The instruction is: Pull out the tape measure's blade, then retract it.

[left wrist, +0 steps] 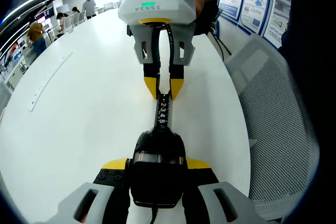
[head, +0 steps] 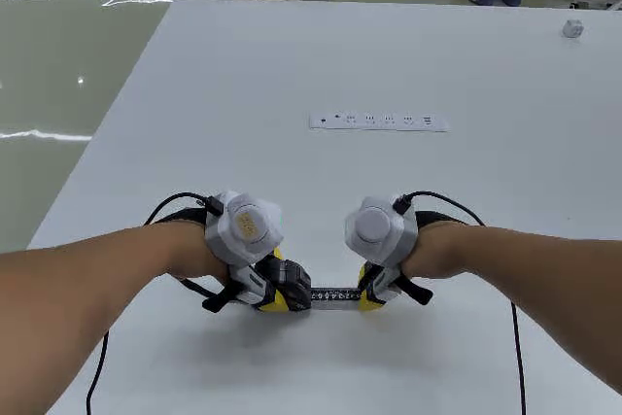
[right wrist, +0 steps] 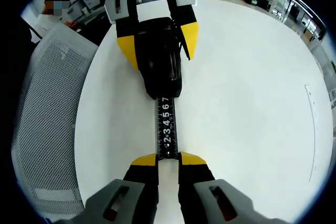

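1. Tape measure (head: 289, 284) is near the white table's (head: 408, 55) front edge, its black case clamped between the jaws of the left tool (left wrist: 157, 163).
2. Right tool (right wrist: 168, 159) pinches the blade (right wrist: 166, 127) by its tip; a short numbered stretch is out between them.

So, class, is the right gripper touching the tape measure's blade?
Touching. The right gripper view shows the right gripper with its yellow tips pinched on the blade end, no gap.
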